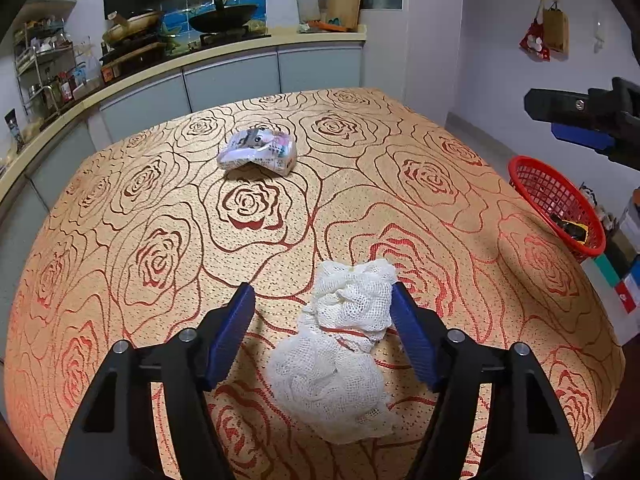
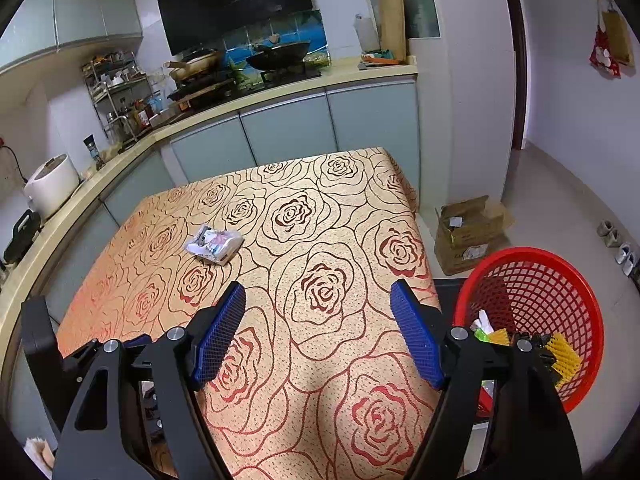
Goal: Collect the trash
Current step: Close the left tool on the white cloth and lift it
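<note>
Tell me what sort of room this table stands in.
A home kitchen, most likely. A wok sits on a stove under a range hood, a rice cooker stands on the counter, and a rack of bottles stands nearby.

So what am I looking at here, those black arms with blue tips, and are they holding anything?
They belong to no robot. A person carries a hand-held gripper in each hand, and a fisheye camera on each looks forward along its two blue-padded fingers.

The left camera shows the left hand-held gripper low over a rose-patterned tablecloth. A crumpled white mesh net lies between its fingers. One pad is at the net's edge, the other stands clear, so it is not gripped yet.

The right camera shows the right hand-held gripper open and empty over the same cloth.

A crumpled printed wrapper lies further back. A red basket beside the table already holds some trash.
</note>
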Demonstrator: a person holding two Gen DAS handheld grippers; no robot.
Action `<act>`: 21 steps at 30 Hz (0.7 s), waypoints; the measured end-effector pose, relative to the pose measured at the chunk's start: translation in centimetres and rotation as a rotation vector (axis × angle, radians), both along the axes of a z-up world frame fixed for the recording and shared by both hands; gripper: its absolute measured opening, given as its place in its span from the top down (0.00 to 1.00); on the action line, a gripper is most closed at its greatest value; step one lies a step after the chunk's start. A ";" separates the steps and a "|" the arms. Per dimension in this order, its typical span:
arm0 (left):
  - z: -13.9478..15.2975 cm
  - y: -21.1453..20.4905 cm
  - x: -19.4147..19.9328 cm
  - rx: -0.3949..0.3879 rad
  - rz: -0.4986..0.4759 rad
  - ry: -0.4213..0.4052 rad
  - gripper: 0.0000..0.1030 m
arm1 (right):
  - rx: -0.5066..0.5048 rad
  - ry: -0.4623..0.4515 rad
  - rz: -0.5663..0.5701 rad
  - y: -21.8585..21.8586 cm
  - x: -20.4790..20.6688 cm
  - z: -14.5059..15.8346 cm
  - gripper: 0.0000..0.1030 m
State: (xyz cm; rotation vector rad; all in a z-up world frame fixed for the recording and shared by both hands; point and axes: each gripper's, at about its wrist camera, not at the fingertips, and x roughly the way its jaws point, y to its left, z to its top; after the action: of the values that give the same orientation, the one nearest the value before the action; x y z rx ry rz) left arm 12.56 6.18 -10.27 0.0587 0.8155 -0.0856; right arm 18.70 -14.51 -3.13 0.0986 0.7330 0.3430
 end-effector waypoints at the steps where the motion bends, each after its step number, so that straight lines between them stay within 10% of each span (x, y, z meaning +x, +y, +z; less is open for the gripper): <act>1: 0.0 0.0 0.0 -0.003 -0.003 0.000 0.39 | -0.002 0.002 0.001 0.1 0.1 -0.1 0.30; 10: -0.4 0.3 0.4 -0.049 -0.028 0.031 0.70 | -0.017 0.025 0.018 1.7 0.9 -0.9 0.30; 21: 0.3 6.1 0.7 -0.090 0.140 -0.003 0.77 | -0.040 0.063 0.088 5.4 2.8 -2.5 0.30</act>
State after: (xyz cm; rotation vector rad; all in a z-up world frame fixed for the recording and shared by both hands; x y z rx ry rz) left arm 13.22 12.25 -9.95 -0.0829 0.8094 0.0101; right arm 21.48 -9.07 -5.62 0.0401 0.8079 0.4101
